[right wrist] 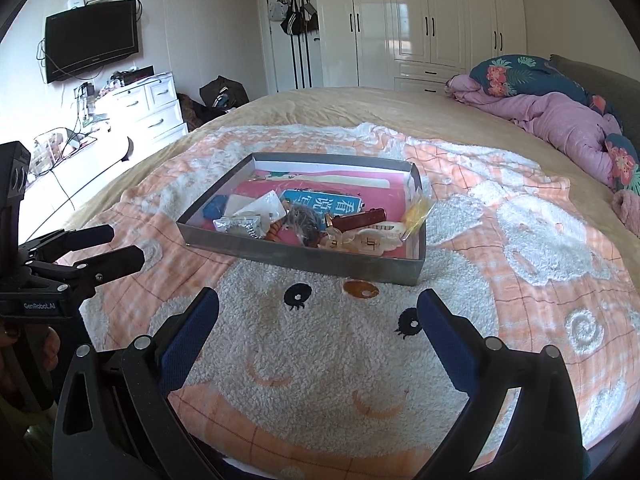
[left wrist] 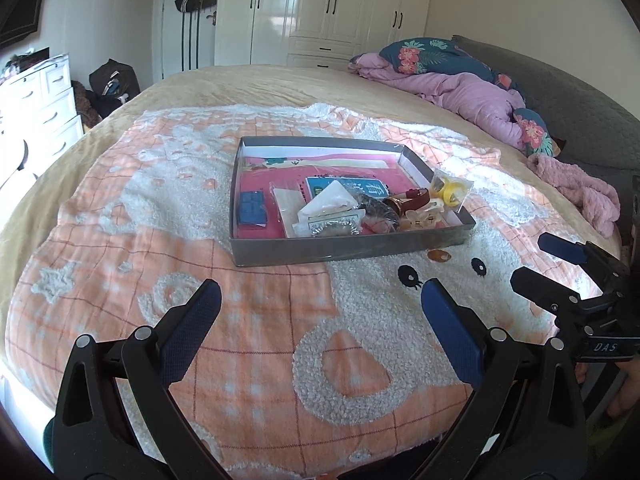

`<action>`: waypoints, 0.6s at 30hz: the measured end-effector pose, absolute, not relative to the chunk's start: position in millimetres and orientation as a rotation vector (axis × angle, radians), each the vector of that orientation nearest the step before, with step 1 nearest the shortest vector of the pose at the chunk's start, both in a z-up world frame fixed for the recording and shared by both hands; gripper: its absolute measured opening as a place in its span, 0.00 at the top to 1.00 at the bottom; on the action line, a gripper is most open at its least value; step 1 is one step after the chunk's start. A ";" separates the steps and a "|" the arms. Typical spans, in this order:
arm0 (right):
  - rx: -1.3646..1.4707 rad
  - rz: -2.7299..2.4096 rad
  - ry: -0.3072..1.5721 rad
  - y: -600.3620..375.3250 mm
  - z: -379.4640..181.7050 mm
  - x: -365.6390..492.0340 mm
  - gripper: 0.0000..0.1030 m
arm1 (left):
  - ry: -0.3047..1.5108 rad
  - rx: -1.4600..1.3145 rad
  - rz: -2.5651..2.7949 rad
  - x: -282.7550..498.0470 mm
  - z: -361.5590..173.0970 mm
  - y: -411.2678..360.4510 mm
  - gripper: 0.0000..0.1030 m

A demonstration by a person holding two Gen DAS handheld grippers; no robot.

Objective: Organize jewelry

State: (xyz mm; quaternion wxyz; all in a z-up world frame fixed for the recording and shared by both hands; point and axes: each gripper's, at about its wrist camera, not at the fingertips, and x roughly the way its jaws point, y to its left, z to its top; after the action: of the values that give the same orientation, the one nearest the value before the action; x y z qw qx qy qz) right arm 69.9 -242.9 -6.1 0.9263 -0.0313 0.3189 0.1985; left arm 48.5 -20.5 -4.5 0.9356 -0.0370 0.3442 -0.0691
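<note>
Left claw (left wrist: 320, 292) & right claw (right wrist: 318, 300) both gape wide, holding nothing, above the blanket (left wrist: 260, 340). Grey tray (left wrist: 340, 250) w/ jewelry (watch (left wrist: 408, 196), bagged bits) sits ahead.

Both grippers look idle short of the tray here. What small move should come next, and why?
Probably bring the right gripper forward over the gray tray toward the red-strapped watch. Both it and the left gripper are open and empty above the blanket, and the jewelry lies jumbled at the tray's near end.

Bright daylight, wardrobe (left wrist: 320, 8) glare, fisheye-warped edges
</note>
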 end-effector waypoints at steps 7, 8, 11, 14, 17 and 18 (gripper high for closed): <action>-0.069 0.411 0.661 -241.4 -6.3 70.1 0.04 | 0.702 -0.073 -0.132 50.1 -3.0 -18.2 0.09; -0.069 0.411 0.661 -241.3 -6.4 70.1 0.04 | 0.700 -0.073 -0.131 50.4 -2.6 -17.5 0.09; -0.070 0.409 0.663 -241.3 -6.5 69.9 0.04 | 0.701 -0.072 -0.129 50.7 -2.2 -16.8 0.09; -0.071 0.409 0.665 -240.6 -6.6 69.5 0.04 | 0.700 -0.070 -0.134 50.4 -2.5 -17.2 0.09; -0.069 0.409 0.665 -240.7 -6.5 69.7 0.04 | 0.705 -0.068 -0.133 50.5 -2.9 -17.9 0.09; -0.069 0.409 0.665 -240.5 -6.6 69.6 0.04 | 0.706 -0.067 -0.134 50.5 -2.8 -18.2 0.09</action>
State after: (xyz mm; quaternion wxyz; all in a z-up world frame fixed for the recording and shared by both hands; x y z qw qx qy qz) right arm 69.6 -240.5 -6.6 0.9242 -0.0336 0.3242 0.1993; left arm 50.5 -18.2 -2.8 0.9356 -0.0326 0.3453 -0.0653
